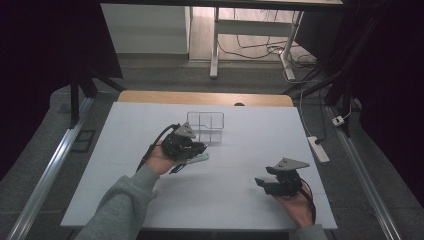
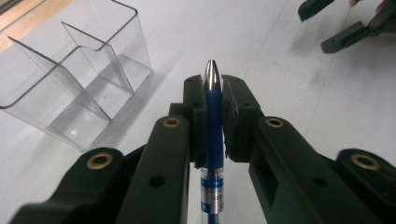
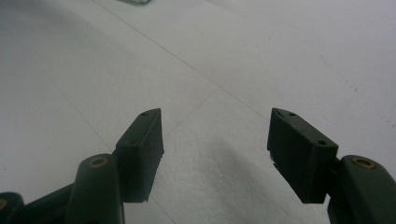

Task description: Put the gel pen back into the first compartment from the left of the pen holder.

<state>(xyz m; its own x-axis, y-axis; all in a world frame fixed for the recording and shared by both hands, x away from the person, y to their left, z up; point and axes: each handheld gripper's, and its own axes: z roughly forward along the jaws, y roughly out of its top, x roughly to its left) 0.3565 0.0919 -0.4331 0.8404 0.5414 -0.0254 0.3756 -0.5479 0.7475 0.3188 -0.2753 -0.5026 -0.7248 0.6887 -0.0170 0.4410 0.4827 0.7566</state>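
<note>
- The clear plastic organiser [image 1: 206, 126] stands upright near the far edge of the white table [image 1: 235, 200], left of the table's middle. In the left gripper view the organiser [image 2: 74, 88] sits up and to the left of the jaws, well clear of them; thin inner walls split it into compartments, and all of those that can be seen hold nothing.
- The left gripper [image 1: 199, 149] is held just in front of the organiser, on the near side of it, with its grey three-cornered plate on top and a black cable looping back over the hand [image 1: 159, 161]. A grey sleeve [image 1: 122, 205] comes in from the bottom edge.
- Its jaws are clamped on a blue pen [image 2: 214, 126]: both pads press the blue grip section from either side. The silver cone tip points forward past the jaw ends, and the clear barrel with its printed band runs back between the jaw arms. From the high view the pen [image 1: 176, 169] pokes out below the hand as a short blue end, lifted off the table.
- A pale green object [image 1: 199, 158] lies just under the left gripper; what it is cannot be told.
- The right gripper [image 1: 265, 184] rests low over the near right part of the table, well apart from the pen and the organiser. Its jaws stand wide apart with only bare table surface between the pads [image 3: 142, 154].
</note>
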